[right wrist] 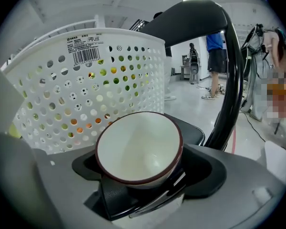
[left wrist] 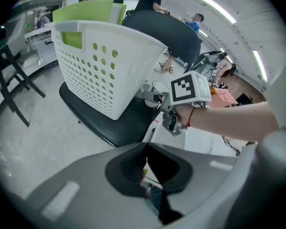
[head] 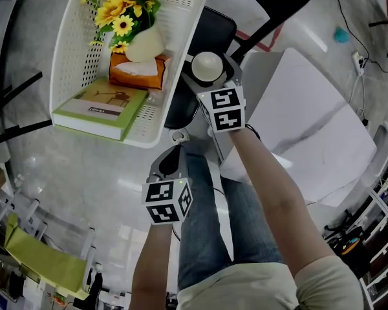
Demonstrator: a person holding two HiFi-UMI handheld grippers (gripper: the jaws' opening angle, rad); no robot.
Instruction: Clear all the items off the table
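A white bowl (head: 207, 66) with a dark red rim (right wrist: 139, 147) sits between the wide jaws of my right gripper (head: 210, 82), beside the white perforated basket (head: 71, 57). It seems to rest on the edge of the black chair seat (head: 210, 28). Dark gaps show at its sides, so I see no pad pressing on it. The basket stands on that chair and holds yellow flowers (head: 123, 8), an orange tissue box (head: 139, 73) and a green book (head: 100, 108). My left gripper (head: 170, 166) hangs lower, nearer me, shut on nothing (left wrist: 145, 173).
The white table top (head: 310, 121) lies to the right of the chair. The chair's black backrest (right wrist: 229, 80) curves up right of the bowl. Black chair legs (left wrist: 12, 80) stand at the left. People stand and sit far off (right wrist: 214, 56).
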